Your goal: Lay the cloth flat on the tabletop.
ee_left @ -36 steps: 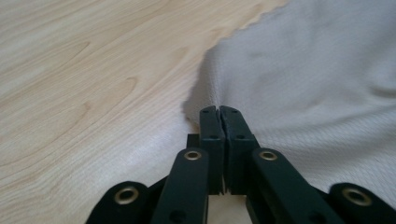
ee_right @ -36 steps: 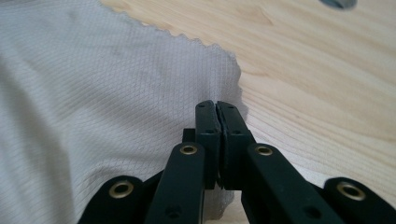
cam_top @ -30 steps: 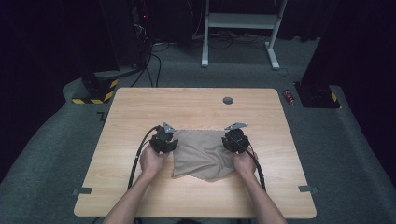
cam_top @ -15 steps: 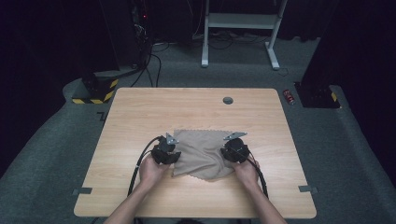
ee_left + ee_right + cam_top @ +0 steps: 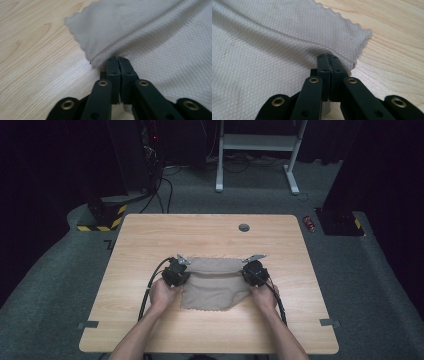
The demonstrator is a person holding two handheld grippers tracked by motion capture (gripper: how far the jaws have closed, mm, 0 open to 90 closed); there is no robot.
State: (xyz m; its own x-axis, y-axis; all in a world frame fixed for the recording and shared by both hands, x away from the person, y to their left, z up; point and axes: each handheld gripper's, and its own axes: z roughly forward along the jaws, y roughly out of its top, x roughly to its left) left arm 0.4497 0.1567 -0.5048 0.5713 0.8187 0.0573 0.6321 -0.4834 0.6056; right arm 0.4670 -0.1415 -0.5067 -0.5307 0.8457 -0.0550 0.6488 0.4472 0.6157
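I see the beige cloth [image 5: 215,282] lying at lower centre of the high view, on the wooden table [image 5: 150,235]. My left gripper [image 5: 176,274] sits at the cloth's left edge and my right gripper [image 5: 254,271] at its right edge. The left jaws have just been closing; in the left gripper view they meet on a raised fold of fabric. The right jaws have likewise just been closing and pinch a fold near the scalloped corner.
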